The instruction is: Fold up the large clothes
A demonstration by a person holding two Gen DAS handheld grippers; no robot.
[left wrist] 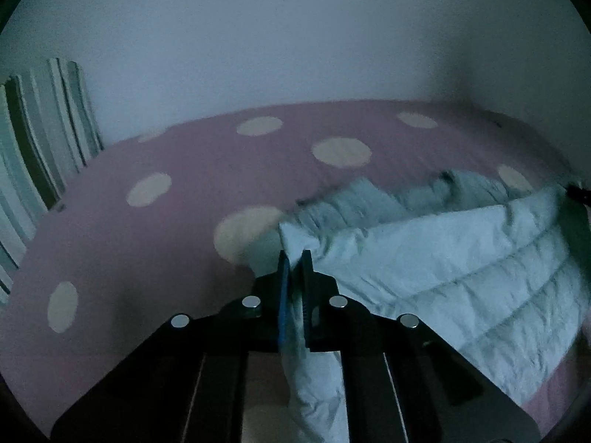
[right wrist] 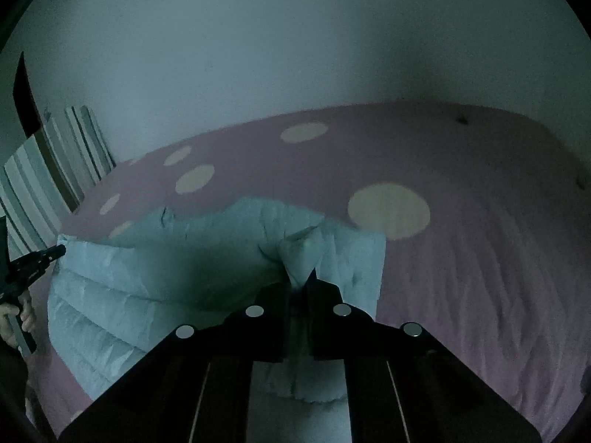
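Pinching the pale quilted puffer jacket (left wrist: 461, 269) by its near hem, I have my left hand-held gripper (left wrist: 295, 258) clamped on one corner and my right hand-held gripper (right wrist: 301, 277) clamped on the other, fabric caught between both pairs of pads. The jacket lies bunched on the bed (left wrist: 147, 251), over a pink sheet with cream dots. Striped pillows (left wrist: 40, 140) lean at the head, against a plain wall (left wrist: 295, 37)
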